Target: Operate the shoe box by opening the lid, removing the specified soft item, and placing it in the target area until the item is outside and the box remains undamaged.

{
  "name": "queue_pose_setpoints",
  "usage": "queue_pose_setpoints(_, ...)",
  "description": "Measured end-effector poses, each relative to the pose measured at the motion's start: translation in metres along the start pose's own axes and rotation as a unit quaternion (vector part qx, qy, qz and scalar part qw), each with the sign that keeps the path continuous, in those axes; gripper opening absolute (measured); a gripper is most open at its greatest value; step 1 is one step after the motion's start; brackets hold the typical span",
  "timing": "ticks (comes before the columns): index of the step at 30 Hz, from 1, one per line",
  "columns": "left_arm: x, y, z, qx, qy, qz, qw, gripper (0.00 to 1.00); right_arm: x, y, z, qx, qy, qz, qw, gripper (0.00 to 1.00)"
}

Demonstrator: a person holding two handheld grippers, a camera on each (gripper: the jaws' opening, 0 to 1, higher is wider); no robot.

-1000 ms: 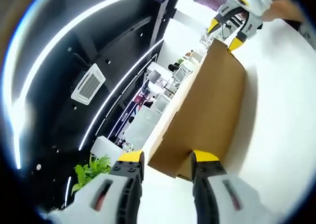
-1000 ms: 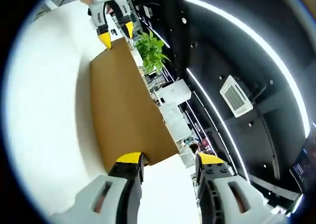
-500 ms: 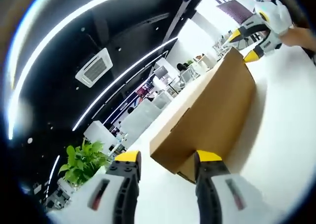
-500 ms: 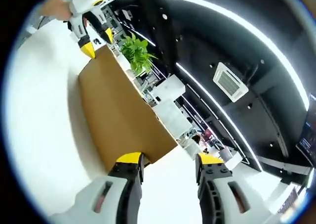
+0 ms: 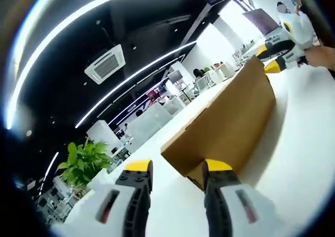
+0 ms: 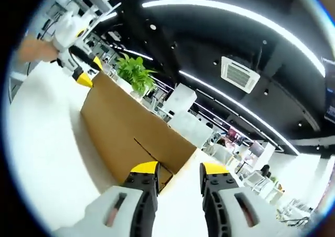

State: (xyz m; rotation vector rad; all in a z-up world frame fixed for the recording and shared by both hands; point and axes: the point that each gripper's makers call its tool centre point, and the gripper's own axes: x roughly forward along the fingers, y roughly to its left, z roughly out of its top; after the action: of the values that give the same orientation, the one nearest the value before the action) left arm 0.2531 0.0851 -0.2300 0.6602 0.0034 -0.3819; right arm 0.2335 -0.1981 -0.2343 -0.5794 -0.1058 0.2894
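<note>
on the white table [image 5: 309, 158] the brown shoe box [image 5: 225, 124] lies closed, its lid down, one short end toward each of your tools. in the left gripper view your left gripper [image 5: 172, 167] stands released — its yellow tips are apart, the near end of the box just past them. at the far end your right gripper [image 5: 276, 58] sits by the top corner. in the right gripper view the right gripper [image 6: 178, 169] is released too, and the left gripper [image 6: 86, 72] is at the far corner — a green plant [image 6: 133, 72] behind it.
</note>
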Motion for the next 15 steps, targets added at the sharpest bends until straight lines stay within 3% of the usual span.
queue_pose_setpoints(6, 0.001, 0.002, 0.000, -0.020, -0.007, -0.003, 0.9998, 0.34, 0.002, 0.001, 0.004, 0.027, -0.007, -0.002, 0.9996, 0.30)
queue_pose_setpoints(15, 0.003, 0.001, 0.007, -0.017, -0.021, -0.007, 0.9996, 0.26, 0.004, 0.002, 0.013, 0.063, -0.031, -0.008, 0.9975, 0.27)
